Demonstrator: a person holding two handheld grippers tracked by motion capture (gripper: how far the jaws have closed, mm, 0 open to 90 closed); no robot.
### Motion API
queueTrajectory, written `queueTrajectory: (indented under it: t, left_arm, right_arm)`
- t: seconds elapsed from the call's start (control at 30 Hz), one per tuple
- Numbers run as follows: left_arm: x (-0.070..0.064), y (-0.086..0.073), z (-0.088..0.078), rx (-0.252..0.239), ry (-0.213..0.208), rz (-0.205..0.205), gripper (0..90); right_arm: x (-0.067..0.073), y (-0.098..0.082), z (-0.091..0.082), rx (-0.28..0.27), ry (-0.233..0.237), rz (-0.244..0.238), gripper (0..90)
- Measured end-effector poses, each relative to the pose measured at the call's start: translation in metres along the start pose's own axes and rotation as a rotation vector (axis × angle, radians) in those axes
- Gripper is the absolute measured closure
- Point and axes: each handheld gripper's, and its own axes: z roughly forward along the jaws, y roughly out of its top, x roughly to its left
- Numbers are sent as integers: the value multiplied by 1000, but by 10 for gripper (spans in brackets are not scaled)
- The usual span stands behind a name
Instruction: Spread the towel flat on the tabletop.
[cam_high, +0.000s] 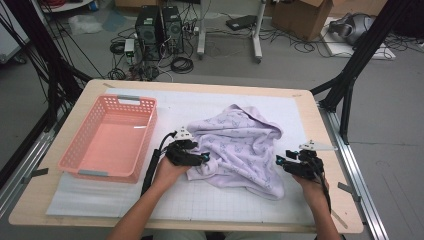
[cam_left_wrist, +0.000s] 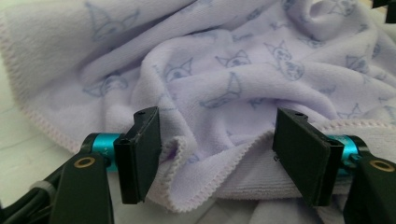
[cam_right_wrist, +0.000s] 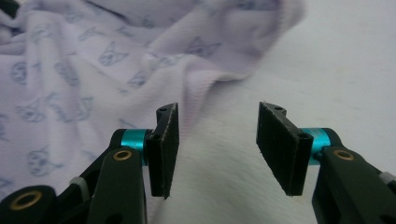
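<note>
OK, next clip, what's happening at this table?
A person works a crumpled lilac towel printed with cat faces using two handheld grippers. The left gripper has its jaws open astride a folded hem of the towel, not clamping it. The right gripper is open too, over the white mat at the towel's edge, with nothing between its jaws. A pink plastic basket sits empty on the left side of the wooden table.

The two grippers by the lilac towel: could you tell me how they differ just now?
The left gripper has a fold of the towel between its open jaws; the right gripper has only the white mat between its own. The left sits at the towel's near-left edge, the right beside its right edge. Both are open.
</note>
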Motion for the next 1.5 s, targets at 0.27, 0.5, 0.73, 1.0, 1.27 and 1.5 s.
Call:
queueTrajectory:
  t: [0.27, 0.5, 0.73, 1.0, 1.27, 1.5]
  left_arm:
    - [-15, 0, 10, 82, 23, 143, 751]
    - [3, 13, 1, -13, 99, 67, 881]
    - [32, 10, -4, -117, 203, -36, 885]
    - [34, 25, -1, -134, 227, -32, 884]
    - [46, 33, -11, -160, 296, -92, 846]
    - [22, 32, -27, -173, 187, -76, 488]
  right_arm:
    - [20, 2, 25, 94, 33, -58, 529]
    - [18, 9, 25, 86, -40, -92, 859]
    - [-1, 20, 36, 15, -79, 14, 860]
    - [-13, 33, 41, -21, -129, 56, 859]
    - [-22, 38, 37, -64, -138, 110, 829]
    - [-14, 36, 20, -94, -133, 82, 669]
